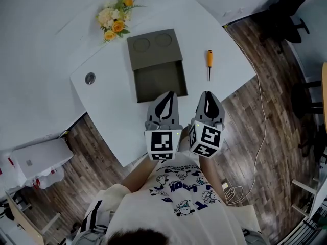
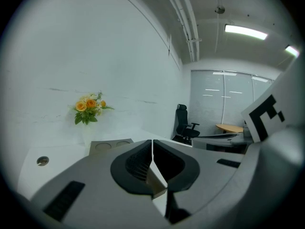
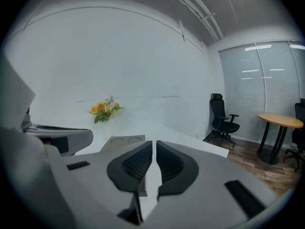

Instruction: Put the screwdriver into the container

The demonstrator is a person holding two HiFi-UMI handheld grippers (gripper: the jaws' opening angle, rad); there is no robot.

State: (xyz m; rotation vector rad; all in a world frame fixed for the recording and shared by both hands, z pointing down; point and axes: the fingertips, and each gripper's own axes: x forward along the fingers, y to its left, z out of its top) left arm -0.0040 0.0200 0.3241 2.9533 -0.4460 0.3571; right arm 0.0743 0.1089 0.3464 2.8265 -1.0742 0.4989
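An orange-handled screwdriver (image 1: 209, 63) lies on the white table (image 1: 112, 101), to the right of the grey-brown container (image 1: 156, 65). The container's tray part is open toward me, and its far part has two round recesses. Both grippers hover side by side over the table's near edge, pointing at the container. The left gripper (image 1: 164, 97) is shut and empty, its jaws meeting in the left gripper view (image 2: 152, 151). The right gripper (image 1: 208, 97) is shut and empty as well, with only a thin slit between its jaws (image 3: 154, 152). The screwdriver is hidden in both gripper views.
A bunch of orange and white flowers (image 1: 115, 18) stands at the table's far side. A round cable port (image 1: 90, 78) sits at the table's left. A white cable (image 1: 261, 137) runs over the wooden floor on the right. An office chair (image 3: 224, 119) and round table (image 3: 280, 122) stand further off.
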